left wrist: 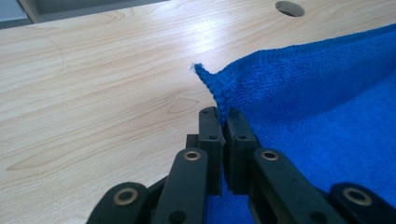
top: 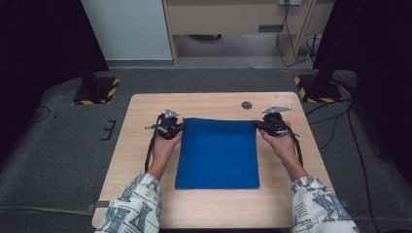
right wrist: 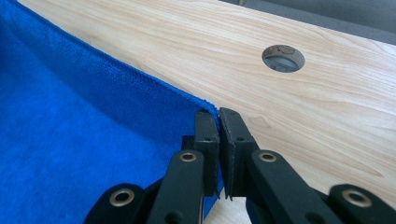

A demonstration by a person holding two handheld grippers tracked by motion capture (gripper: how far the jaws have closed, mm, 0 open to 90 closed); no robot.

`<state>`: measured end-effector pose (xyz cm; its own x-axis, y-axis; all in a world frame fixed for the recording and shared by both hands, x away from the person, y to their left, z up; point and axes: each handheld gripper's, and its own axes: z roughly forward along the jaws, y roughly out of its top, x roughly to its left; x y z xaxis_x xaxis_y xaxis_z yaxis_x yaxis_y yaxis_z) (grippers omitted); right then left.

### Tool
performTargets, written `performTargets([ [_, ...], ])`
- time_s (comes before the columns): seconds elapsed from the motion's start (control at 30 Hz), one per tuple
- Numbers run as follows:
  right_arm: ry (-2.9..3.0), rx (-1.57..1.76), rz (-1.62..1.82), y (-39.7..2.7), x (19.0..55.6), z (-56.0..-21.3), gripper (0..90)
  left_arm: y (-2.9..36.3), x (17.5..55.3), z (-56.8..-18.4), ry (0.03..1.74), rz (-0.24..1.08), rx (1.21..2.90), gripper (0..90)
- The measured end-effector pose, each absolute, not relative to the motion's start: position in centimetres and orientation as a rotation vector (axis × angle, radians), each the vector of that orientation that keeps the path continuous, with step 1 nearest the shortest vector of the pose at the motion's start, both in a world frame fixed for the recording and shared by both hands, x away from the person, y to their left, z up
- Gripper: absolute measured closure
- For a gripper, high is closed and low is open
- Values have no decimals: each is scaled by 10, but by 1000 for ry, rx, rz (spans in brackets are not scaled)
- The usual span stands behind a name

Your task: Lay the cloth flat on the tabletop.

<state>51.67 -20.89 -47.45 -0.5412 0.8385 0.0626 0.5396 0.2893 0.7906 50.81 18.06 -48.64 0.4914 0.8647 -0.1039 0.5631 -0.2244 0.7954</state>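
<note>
Because the blue towel (top: 217, 153) is soft, light and limp, its corners look the best hold. The left gripper (left wrist: 223, 122) and the right gripper (right wrist: 218, 122) each pinch a far corner.

Light wood bench (top: 214, 208), round hole (top: 247, 105) at 1 o'clock. Grey carpet (top: 58, 145) around. Hazard-striped stand bases (top: 97, 91) at 10 and 2 o'clock. Pale wall panel (top: 128, 29) and wood desk (top: 233, 19) at 12 o'clock, cables (top: 286, 39) beneath.

Soft overhead light falls evenly on the pale wooden desk (top: 214, 204), while the high view's outer edges sink into darkness. A faint sheen streaks the wood in both gripper views; nearby jaws look slightly soft.
</note>
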Motion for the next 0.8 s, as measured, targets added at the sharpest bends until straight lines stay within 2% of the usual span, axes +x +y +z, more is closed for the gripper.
performTargets([
  [0.63,2199,1319,1043,-193,537,-488,848,186,525,-504,1235,461,1919,870],
  [0.7,2193,1344,1047,-193,539,-492,815,186,526,-507,1236,469,1924,858],
  [0.73,2194,1344,1048,-193,540,-494,770,186,527,-508,1238,475,1923,836],
  [0.77,2191,1369,1079,-192,543,-497,646,186,527,-509,1244,484,1919,721],
  [0.8,2191,1369,1079,-192,543,-497,646,187,528,-510,1250,496,1911,721],
])
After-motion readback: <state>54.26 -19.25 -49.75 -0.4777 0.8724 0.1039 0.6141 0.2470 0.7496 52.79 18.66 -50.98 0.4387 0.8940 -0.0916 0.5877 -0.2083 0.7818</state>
